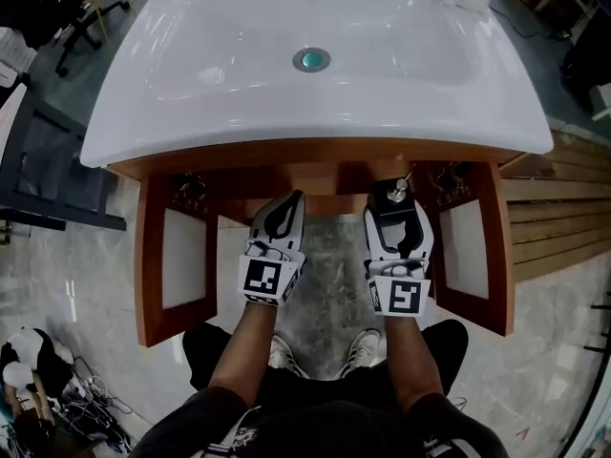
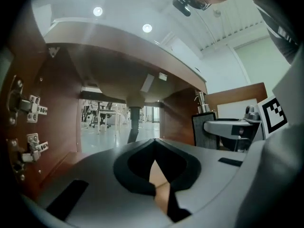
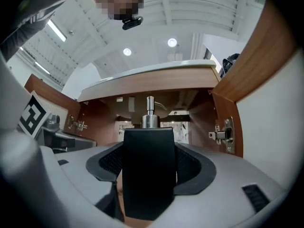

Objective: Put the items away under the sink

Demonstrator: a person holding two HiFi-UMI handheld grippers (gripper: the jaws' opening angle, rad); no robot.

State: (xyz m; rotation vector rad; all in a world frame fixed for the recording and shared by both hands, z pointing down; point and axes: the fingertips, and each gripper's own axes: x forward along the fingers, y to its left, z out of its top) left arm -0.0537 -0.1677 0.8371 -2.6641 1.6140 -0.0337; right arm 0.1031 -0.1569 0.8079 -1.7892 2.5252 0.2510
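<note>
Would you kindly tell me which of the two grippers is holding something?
The right gripper, clamped on the black soap dispenser with the metal pump; the left gripper has its jaws shut together, empty.

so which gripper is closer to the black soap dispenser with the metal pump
Right. The right gripper holds the black soap dispenser with the metal pump between its fingers; the left gripper is shut, empty, off to the dispenser's left, not touching it.

White sink [image 1: 124,132], red-brown wood cabinet [image 1: 315,153]. Black dispenser [image 3: 147,170], silver pump [image 3: 150,120]. Left gripper [image 1: 294,200] and right gripper [image 1: 396,206]: pale grey, with black-and-white square markers [image 1: 263,277]. Grey mottled floor [image 1: 329,275].
</note>
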